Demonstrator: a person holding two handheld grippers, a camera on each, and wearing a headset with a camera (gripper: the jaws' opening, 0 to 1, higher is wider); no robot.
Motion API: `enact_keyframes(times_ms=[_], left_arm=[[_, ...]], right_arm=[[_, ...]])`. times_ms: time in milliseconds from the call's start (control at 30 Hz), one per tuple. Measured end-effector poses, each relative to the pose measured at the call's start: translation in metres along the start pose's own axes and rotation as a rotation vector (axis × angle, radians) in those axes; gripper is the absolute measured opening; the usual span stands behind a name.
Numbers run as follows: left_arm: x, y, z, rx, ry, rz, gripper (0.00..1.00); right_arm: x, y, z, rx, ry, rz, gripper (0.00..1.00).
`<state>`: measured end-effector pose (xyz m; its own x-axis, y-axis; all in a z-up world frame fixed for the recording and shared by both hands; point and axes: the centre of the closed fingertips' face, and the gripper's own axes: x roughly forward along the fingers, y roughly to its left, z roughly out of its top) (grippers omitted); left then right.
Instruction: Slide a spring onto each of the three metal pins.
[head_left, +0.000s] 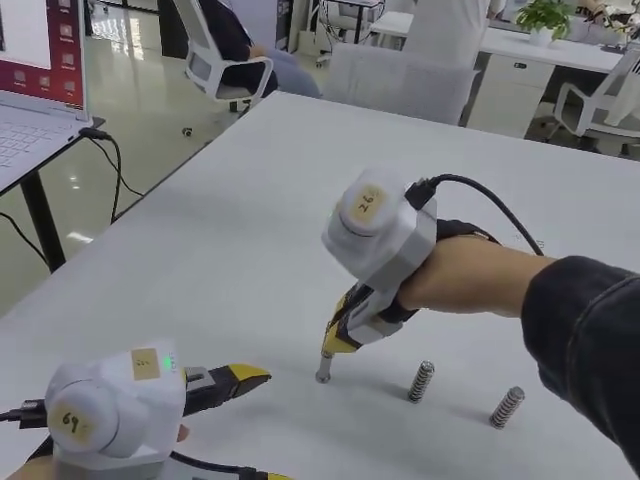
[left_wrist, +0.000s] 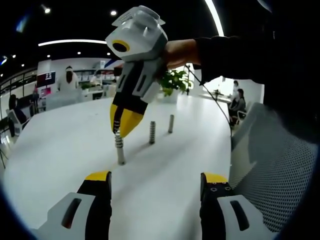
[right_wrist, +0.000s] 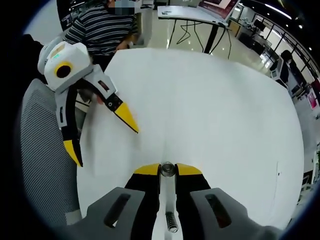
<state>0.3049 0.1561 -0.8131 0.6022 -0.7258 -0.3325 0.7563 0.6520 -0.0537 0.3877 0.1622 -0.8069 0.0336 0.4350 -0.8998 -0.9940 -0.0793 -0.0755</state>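
My right gripper (head_left: 330, 352) is clenched on a spring (left_wrist: 118, 134), holding it over the pin (left_wrist: 120, 156) on the white table (head_left: 250, 230), with two spring-covered pins (head_left: 421, 381) at its 3 o'clock and my left gripper (head_left: 272, 425) released at 7 o'clock.

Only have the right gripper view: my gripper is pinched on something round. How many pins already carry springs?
Observer: Two. The head view shows a sprung pin and a second sprung pin standing beside the one you're on.
Operator: Is my spring fully down?
Observer: No. In the left gripper view the third spring sits just under the right gripper, and the lower part of the third pin is bare.
Operator: Layout?
Observer: One row. Your pin is the end nearest the left gripper.
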Motion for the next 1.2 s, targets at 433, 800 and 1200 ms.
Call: enact_keyframes(times_ms=[433,800,1200], left_arm=[[0.001,0.0,-0.001,0.003,0.007,0.0,0.68],[-0.001,0.0,-0.002,0.003,0.015,0.006,0.67],[-0.002,0.0,-0.002,0.004,0.016,0.007,0.67]], right_arm=[[0.018,0.001,-0.01,0.036,0.005,0.004,0.08],[0.031,0.003,-0.017,0.045,0.019,-0.005,0.08],[0.032,0.003,-0.019,0.04,0.019,-0.005,0.11]])
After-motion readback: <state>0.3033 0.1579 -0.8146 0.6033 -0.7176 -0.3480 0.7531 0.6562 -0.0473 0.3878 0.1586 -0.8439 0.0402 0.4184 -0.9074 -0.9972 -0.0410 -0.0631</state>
